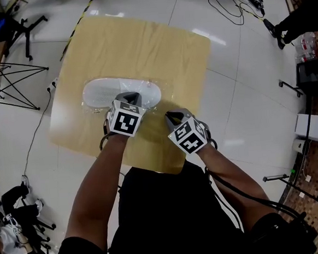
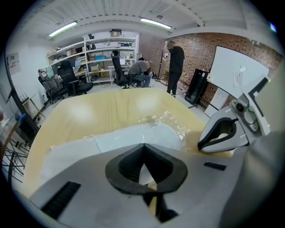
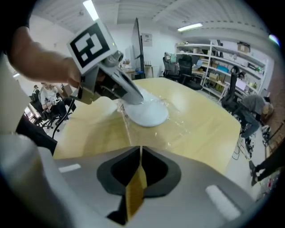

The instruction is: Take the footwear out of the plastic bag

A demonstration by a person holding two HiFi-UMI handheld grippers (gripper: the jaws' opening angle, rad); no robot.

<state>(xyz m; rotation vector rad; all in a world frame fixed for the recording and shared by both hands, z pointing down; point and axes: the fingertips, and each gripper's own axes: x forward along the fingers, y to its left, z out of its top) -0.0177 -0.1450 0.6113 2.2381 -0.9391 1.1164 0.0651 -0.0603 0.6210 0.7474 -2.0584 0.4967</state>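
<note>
1 white slipper (image 1: pixel 104 92) lies flat on the pale wood tabletop (image 1: pixel 141 37), toward the side near the person; it is inside a clear plastic bag (image 1: pixel 166 95), and the crinkly film sticks out past its rounded end.

The left claw (image 1: pixel 130 97) is down on top of the bagged slipper, at its near edge; in the left gripper view its 2 jaws are pressed together at the tips (image 2: pixel 143 145), with the white slipper (image 2: pixel 133 136) just past them and the shiny bag (image 2: pixel 167 120) beyond; it looks to be nipping the film.

The right claw (image 1: pixel 172 116) is just beside the slipper's end, low over the wood; in the right gripper view its jaws are squeezed together too (image 3: pixel 140 148), with only a thin slit between them; a tight edge of film runs from the bag (image 3: pixel 178 122) to those tips, so it has hold of the bag's edge; the left claw (image 3: pixel 138 100) shows there, resting on the slipper (image 3: pixel 149 113).

Both claws are close together, side by side.
</note>
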